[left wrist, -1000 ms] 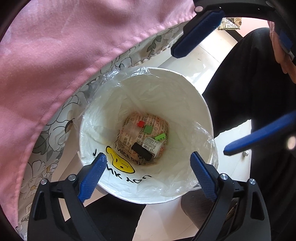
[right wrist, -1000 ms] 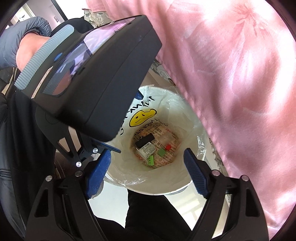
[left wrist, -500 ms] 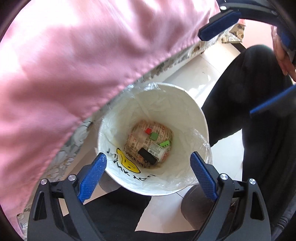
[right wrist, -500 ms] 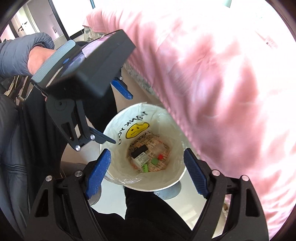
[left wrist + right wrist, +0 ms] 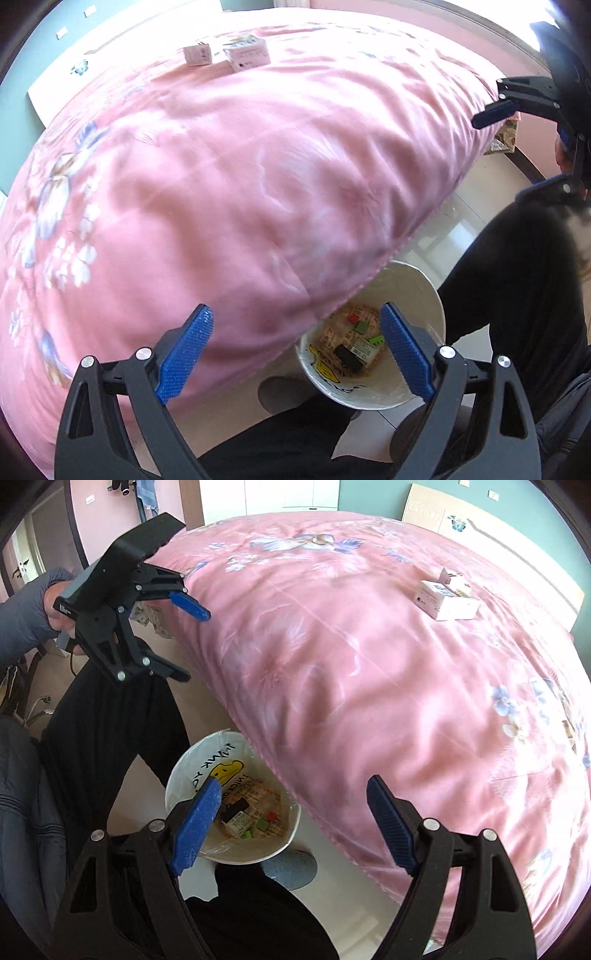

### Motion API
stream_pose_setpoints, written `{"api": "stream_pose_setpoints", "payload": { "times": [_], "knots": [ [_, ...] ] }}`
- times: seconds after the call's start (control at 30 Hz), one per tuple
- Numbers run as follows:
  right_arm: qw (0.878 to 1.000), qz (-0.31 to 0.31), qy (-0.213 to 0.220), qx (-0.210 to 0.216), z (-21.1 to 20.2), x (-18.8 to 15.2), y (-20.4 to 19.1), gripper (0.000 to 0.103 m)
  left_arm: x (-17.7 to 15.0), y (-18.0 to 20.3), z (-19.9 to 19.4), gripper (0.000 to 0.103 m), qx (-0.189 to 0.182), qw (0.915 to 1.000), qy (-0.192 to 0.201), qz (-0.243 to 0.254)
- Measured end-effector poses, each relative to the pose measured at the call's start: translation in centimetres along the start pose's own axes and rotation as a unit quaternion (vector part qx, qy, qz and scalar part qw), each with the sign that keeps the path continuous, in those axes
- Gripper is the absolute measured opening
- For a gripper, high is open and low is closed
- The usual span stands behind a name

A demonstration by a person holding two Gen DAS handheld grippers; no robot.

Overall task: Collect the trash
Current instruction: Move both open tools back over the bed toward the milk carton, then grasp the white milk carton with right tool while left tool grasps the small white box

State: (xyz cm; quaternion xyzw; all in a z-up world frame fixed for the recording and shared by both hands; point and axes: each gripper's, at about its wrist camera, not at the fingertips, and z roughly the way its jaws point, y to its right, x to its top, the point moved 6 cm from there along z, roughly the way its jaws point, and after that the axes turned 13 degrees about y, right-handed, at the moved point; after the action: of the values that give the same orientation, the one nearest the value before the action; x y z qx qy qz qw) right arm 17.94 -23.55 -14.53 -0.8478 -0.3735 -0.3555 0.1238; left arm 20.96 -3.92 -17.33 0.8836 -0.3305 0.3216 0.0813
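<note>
Two small white boxes (image 5: 447, 600) are lying on the pink bedspread (image 5: 369, 664), touching each other. One white bin (image 5: 192, 775) is standing beside the bedspread, containing two green pieces (image 5: 369, 332), one red piece (image 5: 354, 318) and one black block (image 5: 349, 357).

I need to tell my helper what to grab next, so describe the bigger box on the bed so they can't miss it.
Start at the pink floral bedspread and look toward the headboard end. Two small cartons lie there touching; the bigger box is the white one nearer the foot, lying flat, with the smaller pinkish box just behind it.
</note>
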Motion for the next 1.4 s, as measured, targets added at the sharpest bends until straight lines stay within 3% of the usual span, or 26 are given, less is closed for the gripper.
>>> {"api": "stream_pose_setpoints", "payload": {
  "times": [0.33,0.6,0.97,1.2,1.4],
  "knots": [
    [0.997,0.052,0.028,-0.042,-2.0,2.4,5.4,0.084,5.6,-4.7,-1.9,0.093,0.036,0.9985,0.041,0.0],
    [0.995,0.068,0.031,-0.058,-0.3,4.5,7.7,0.085,9.4,-7.3,-1.5,0.093,0.048,0.9973,0.05,0.023],
    [0.992,0.094,0.037,-0.079,5.2,10.8,12.7,0.086,14.2,-11.5,1.3,0.093,0.039,0.9971,0.052,0.039],
    [0.982,0.151,0.041,-0.106,10.0,15.1,16.8,0.086,18.1,-14.5,4.6,0.093,0.036,0.9971,0.053,0.041],
    [0.98,0.161,0.033,-0.112,13.6,17.4,18.1,0.086,21.6,-15.8,8.3,0.093,-0.004,0.9973,0.055,0.048]
  ]
}}
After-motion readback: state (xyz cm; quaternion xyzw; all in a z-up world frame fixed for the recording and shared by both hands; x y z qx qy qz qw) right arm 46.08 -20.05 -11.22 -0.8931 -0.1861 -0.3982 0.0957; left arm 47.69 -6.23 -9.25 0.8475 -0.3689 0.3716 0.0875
